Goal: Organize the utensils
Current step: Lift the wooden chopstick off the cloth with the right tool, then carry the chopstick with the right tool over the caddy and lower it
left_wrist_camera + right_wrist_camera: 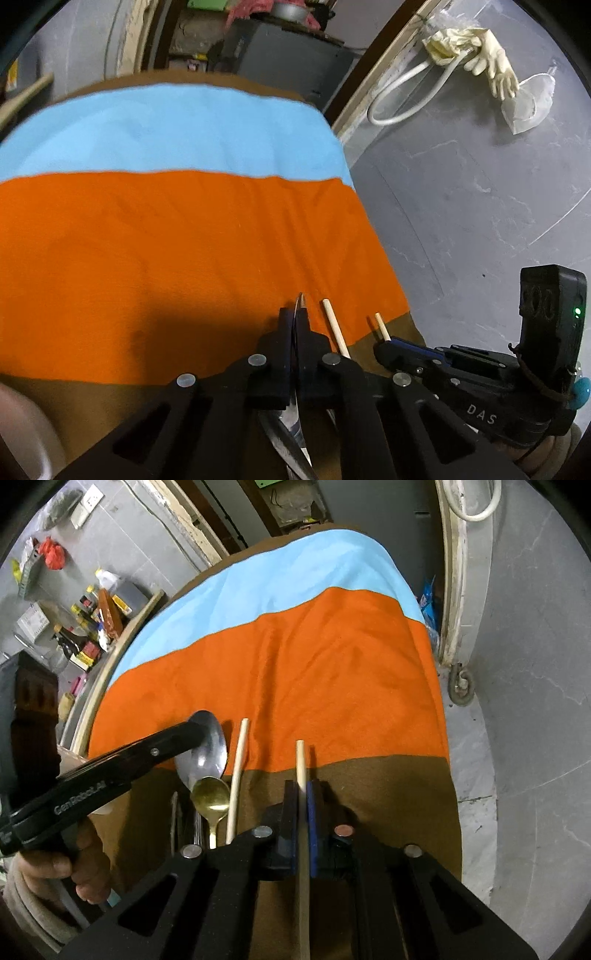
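So, left gripper (pixel 294 314) clamped on a silver spoon (pixel 207 746) lower left of frame, right gripper (pixel 303 794) pinching a chopstick (pixel 301 771) at center, over the striped cloth (pixel 295 664).

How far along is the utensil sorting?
Done: a gold spoon and one chopstick lie side by side on the cloth. In hand: the left gripper is shut on the large silver spoon, and the right gripper is shut on the second chopstick. Left: both held pieces need setting down in the row; a dark-handled utensil beside the gold spoon is too unclear to judge.
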`<state>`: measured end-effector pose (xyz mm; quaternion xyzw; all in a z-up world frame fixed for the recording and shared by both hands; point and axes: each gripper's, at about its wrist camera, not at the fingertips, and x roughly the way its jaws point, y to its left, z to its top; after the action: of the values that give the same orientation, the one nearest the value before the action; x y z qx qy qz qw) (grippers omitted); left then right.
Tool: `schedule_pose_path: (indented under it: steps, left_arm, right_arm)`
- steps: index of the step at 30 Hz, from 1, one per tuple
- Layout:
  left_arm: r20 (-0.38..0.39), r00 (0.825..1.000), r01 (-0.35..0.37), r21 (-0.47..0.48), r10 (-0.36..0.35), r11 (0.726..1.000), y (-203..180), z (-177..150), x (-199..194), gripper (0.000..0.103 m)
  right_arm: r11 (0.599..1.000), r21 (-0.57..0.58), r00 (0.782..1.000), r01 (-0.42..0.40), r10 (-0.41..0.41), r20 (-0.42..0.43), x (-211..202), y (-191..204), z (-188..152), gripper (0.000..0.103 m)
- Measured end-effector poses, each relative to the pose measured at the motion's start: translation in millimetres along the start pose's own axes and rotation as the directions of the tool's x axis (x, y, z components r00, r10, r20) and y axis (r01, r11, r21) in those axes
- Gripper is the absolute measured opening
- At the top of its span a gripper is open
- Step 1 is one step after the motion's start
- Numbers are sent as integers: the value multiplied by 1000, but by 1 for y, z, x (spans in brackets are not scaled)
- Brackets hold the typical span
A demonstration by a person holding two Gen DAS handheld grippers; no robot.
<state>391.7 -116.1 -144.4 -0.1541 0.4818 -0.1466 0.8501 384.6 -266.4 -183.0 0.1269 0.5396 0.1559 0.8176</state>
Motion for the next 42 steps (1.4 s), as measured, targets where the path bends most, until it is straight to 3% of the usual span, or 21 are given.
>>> schedule_pose_path:
  steps: [4,8,10,14,25,37,42]
  left_arm:
    - [97,994,-51,37,47,998,-9,-4,-30,2]
    - [220,970,-120,48,107,992,-12,-8,-66,2]
    - [288,949,-146,42,128,988,-14,-10,-87,2]
    - [390,908,-170,14,151,985,-13,-8,-125,2]
    - [533,834,-183,20,144,983,-12,-4,-211,2]
    - [670,710,-256,-38,215,966,37,-5,-314,2]
    - [700,657,-299,-98,279,949,76,-8,-346,2]
  right_arm:
    - [997,39,993,-73,69,100,-23,-2,-8,5]
    - [993,28,968,-114,105,229,-53,4,-17,5]
    - [992,19,952,-128,117,283,-65,6,-19,5]
    - [990,-13,908,-143,136,397,-95,18,-15,5]
    - [969,-183,771,-165,242,589,-163,95,8,5]
    - [913,-333,615,-235,405,677,-188,201,22,5]
    - [891,-369,577,-265,453,679,-180,242,20,5]
